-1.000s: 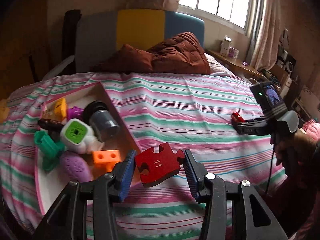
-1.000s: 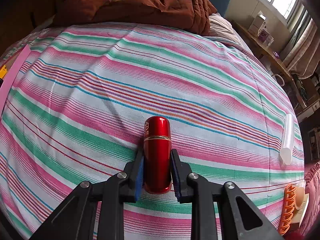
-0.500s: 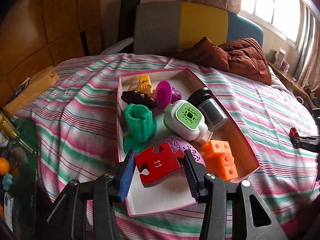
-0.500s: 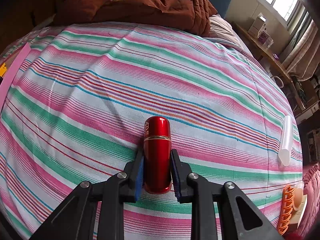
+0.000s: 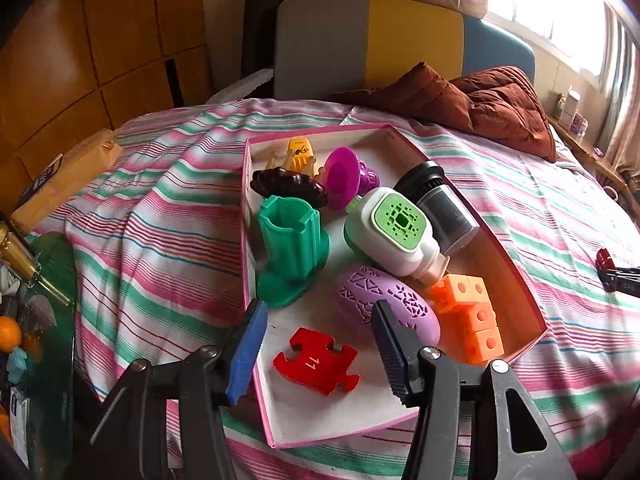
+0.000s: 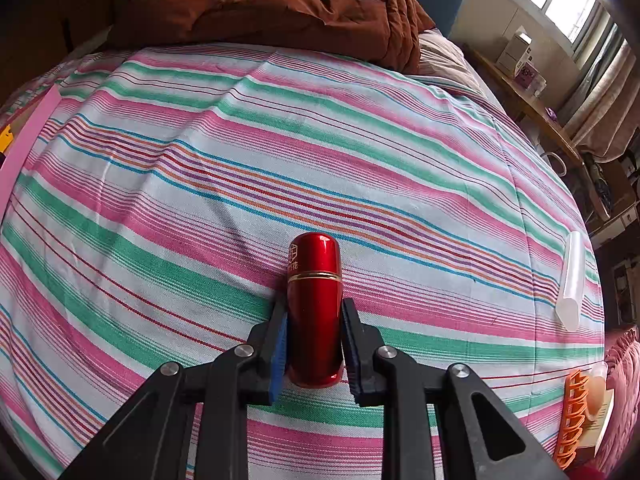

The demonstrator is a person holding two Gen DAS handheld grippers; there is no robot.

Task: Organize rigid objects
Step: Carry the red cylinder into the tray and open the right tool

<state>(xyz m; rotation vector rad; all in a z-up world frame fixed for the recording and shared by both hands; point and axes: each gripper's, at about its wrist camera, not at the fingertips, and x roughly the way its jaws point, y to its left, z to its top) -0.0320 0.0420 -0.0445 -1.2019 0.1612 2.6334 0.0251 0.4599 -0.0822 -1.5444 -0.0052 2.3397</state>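
Observation:
My left gripper point(image 5: 318, 344) is open above the near end of a pink-rimmed tray point(image 5: 520, 280) on the striped bed. A red puzzle piece marked 11 point(image 5: 316, 362) lies flat on the tray floor below the fingers. The tray also holds a green cup-shaped toy point(image 5: 292, 246), a purple egg point(image 5: 384, 306), orange cubes point(image 5: 470, 320), a white and green device point(image 5: 394, 232), a dark jar point(image 5: 444, 206) and more toys. My right gripper point(image 6: 314, 334) is shut on a red metallic capsule point(image 6: 315, 300) just above the bedspread.
A brown quilt point(image 5: 472, 100) lies at the bed's head. A clear plastic tube point(image 6: 572, 280) lies on the bed's right side, with an orange comb-like item point(image 6: 574, 416) beyond the edge. A cardboard box point(image 5: 60, 176) and a cluttered side table point(image 5: 24, 320) stand left of the bed.
My left gripper swung left over the tray, opened and dropped the red puzzle piece onto the tray floor. The right gripper has stayed still with the capsule.

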